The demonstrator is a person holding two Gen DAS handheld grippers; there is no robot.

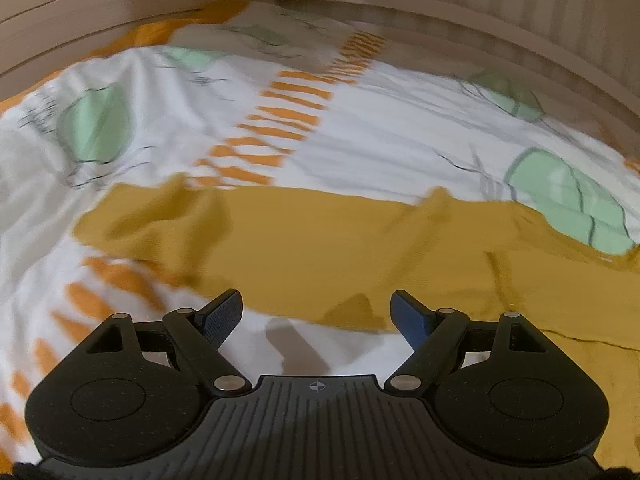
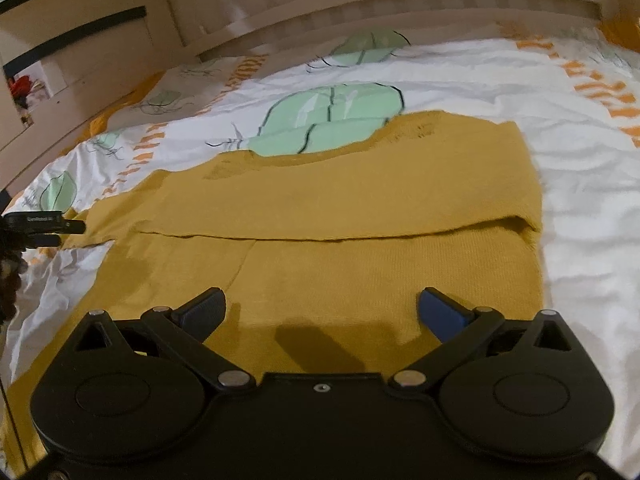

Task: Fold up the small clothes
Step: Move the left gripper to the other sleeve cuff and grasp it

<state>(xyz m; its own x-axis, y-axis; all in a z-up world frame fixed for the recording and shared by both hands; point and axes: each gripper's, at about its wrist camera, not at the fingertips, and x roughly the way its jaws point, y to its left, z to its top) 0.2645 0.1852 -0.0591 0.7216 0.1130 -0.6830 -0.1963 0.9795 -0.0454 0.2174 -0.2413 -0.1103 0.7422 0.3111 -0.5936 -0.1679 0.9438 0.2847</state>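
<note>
A mustard-yellow knit garment [image 2: 340, 200] lies flat on the bed, its far part folded over the near part along a straight edge across the middle. My right gripper [image 2: 323, 296] hovers open above the garment's near part, with nothing between its blue pads [image 2: 440, 312]. In the left wrist view the garment [image 1: 304, 248] stretches from the middle to the right, with a rumpled sleeve end at its left. My left gripper [image 1: 318, 300] is open and empty above the garment's near edge. This view is blurred.
The bed cover [image 1: 400, 128] is white with green cactus prints and orange dashed stripes. A pale wooden bed rail [image 2: 400, 4] runs along the far side, and drawers [image 2: 80, 32] stand at the far left. A black tool part [image 2: 48, 224] pokes in at the left edge.
</note>
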